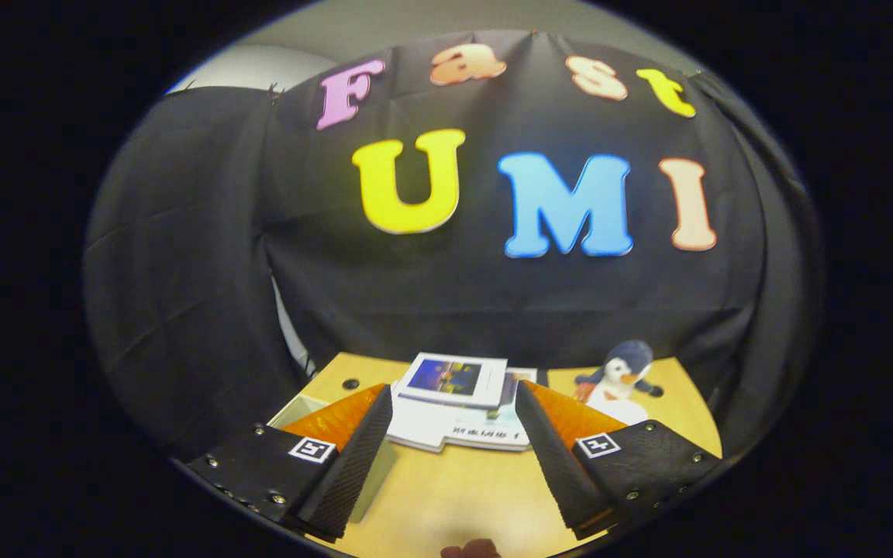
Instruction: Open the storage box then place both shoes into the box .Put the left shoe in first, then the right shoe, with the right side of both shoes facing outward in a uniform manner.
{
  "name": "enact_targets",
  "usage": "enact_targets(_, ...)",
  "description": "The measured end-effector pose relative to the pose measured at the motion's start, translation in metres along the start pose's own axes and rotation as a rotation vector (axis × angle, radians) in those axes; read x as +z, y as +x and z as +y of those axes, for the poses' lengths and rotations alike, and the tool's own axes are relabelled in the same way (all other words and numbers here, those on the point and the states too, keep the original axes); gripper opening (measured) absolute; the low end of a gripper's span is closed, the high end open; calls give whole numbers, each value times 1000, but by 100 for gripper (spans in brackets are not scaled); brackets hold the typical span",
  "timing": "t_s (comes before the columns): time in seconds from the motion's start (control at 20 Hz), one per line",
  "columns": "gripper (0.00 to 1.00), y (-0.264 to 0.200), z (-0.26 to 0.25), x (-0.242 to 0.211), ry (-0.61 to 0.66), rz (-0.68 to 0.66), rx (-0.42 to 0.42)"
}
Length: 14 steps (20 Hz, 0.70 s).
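Wooden table [462,488] is seen beyond the hand-held gripper [453,453], held open and empty above it; books [454,403] lie far; the step cannot be judged.

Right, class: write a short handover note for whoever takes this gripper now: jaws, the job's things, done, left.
Gripper: jaws open, holding nothing, above the wooden table. Just ahead lies a stack of booklets; a penguin toy stands beyond the right finger. A pale edge beside the left finger may be the box; cannot tell. Where the shoes lie and what is done or left, this view cannot settle: check first.
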<state>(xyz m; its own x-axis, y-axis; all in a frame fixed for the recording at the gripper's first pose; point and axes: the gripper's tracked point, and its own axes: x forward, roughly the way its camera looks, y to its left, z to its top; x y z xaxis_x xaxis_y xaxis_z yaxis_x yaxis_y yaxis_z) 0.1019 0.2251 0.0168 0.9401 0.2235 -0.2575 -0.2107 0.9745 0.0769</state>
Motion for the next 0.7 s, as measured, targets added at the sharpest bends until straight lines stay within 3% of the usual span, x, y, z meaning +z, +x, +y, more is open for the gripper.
enact_targets(0.4, 97, -54, -76, 41, 39, -227, -55)
enact_targets(0.7, 97, -66, -124, 43, 15, -283, -91)
